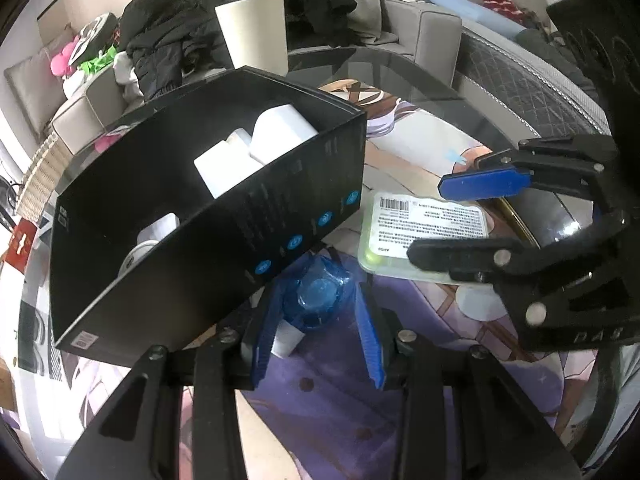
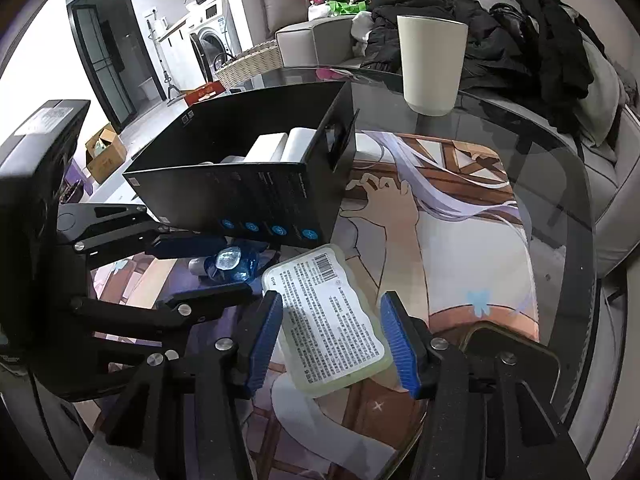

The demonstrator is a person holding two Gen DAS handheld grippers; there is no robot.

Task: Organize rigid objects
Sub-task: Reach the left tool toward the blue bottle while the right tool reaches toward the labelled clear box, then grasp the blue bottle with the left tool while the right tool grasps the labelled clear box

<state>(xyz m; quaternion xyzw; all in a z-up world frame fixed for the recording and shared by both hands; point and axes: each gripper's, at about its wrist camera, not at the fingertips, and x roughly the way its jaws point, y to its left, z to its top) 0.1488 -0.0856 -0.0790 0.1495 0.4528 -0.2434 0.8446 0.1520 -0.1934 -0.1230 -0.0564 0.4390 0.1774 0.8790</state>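
A black open box (image 1: 208, 216) (image 2: 248, 176) stands on the glass table and holds several white items (image 1: 256, 148). A blue translucent bottle (image 1: 320, 300) (image 2: 232, 266) lies by the box's near corner. My left gripper (image 1: 320, 320) is open, its blue fingers on either side of the bottle without closing on it. A flat pale green case with a white barcode label (image 2: 332, 320) (image 1: 428, 220) lies to the right. My right gripper (image 2: 332, 340) is open, its fingers straddling the case.
A beige cup (image 2: 434, 64) (image 1: 256, 32) stands at the table's far side. A printed anime mat (image 2: 460, 248) covers the table. A dark phone (image 2: 512, 344) lies at the right. Sofas with dark clothes lie beyond the table edge.
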